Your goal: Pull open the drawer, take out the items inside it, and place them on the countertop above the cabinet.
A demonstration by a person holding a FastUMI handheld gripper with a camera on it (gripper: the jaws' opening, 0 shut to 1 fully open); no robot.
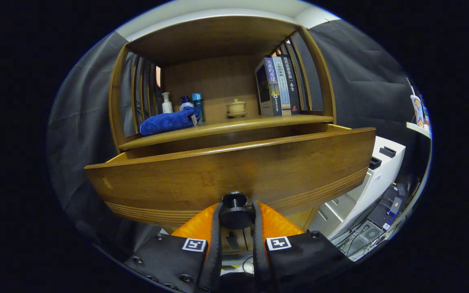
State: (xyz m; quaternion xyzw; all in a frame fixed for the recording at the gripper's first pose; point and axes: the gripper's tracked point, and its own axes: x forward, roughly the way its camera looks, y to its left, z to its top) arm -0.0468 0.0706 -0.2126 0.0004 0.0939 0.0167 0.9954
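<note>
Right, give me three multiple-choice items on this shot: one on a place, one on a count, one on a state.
1. Where does the blue towel lie?
A. On the countertop, beside the bottles
B. Inside the drawer
C. On top of the books

2. How many books stand at the far end of the countertop from the towel?
A. One
B. Three
C. Six

3. What is the tool doing?
A. Open, well clear of the drawer
B. Shut on the towel
C. Shut on the drawer knob

Answers: 1 A, the towel rests on the countertop next to the bottles. 2 B, three spines show side by side. 3 C, both fingers press the knob, and the drawer is pulled out.
</note>
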